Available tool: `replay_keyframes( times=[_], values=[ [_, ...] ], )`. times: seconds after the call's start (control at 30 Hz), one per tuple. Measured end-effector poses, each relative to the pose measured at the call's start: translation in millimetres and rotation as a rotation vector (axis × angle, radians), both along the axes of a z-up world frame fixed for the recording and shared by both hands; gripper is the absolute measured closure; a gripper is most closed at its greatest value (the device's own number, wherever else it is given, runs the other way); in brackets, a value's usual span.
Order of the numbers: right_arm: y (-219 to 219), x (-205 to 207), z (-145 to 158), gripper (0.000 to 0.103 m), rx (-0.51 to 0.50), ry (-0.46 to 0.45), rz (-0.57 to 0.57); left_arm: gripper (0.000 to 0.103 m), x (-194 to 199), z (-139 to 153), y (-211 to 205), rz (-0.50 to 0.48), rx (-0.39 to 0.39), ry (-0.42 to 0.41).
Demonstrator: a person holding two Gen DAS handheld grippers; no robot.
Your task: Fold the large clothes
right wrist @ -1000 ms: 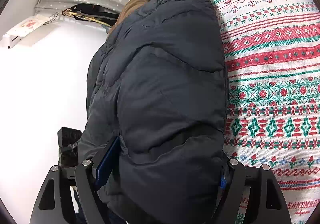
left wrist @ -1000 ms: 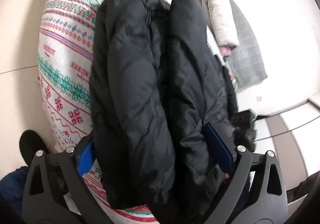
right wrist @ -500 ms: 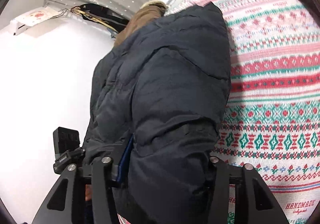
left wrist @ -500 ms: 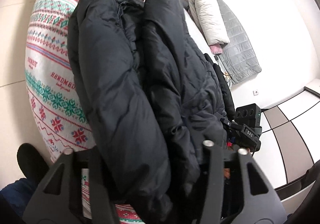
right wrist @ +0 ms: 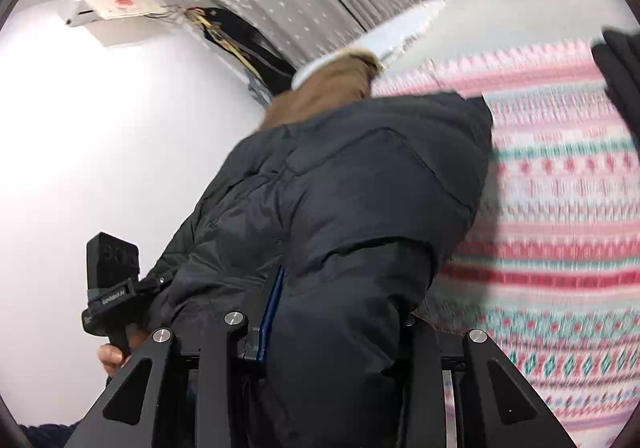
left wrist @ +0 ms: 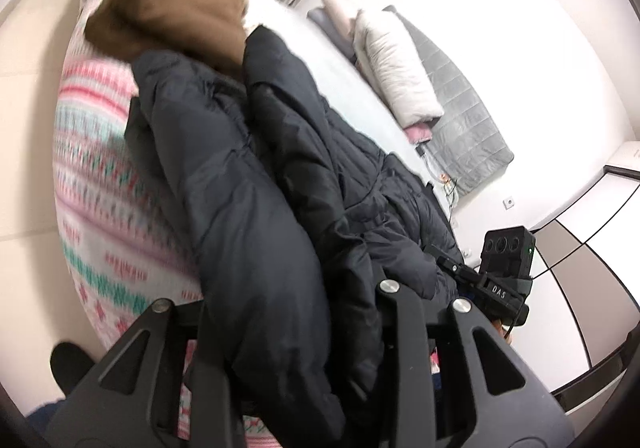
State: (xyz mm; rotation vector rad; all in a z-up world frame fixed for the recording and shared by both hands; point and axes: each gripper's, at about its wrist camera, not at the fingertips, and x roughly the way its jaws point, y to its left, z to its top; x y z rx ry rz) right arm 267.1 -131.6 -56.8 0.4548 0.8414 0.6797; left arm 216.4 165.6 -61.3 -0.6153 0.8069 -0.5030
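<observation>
The left gripper [left wrist: 288, 328] and the right gripper [right wrist: 332, 332] have just been closing, and each is now clamping a thick fold at the near end of the puffy black quilted coat [left wrist: 248, 216], probably to double that end toward twelve o'clock. The coat is lying lengthwise on a knitted pink, white and green patterned blanket [left wrist: 100, 208] covering the bed. At twelve o'clock a brown furry garment [left wrist: 168, 20] is resting; pale pillows [left wrist: 396, 68] are sitting at two o'clock by the white wall.

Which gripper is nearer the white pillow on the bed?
Left. The left gripper, clamping the black jacket, faces the white pillow; the right gripper view shows no pillow.
</observation>
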Motion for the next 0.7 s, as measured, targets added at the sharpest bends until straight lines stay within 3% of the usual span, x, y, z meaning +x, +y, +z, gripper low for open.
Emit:
replay_keyframes(
  times=[0.17, 0.47, 0.7],
  values=[
    [1, 13, 34, 0.07, -0.011, -0.111, -0.015, 0.074, 18, 28, 7, 0.026, -0.005, -0.068],
    [26, 53, 117, 0.071, -0.007, -0.365, -0.013, 0.074, 71, 122, 41, 0.056, 0.025, -0.271],
    [92, 169, 174, 0.071, 0.035, -0.472, 0.054, 0.074, 159, 181, 102, 0.146, 0.098, -0.361]
  ],
)
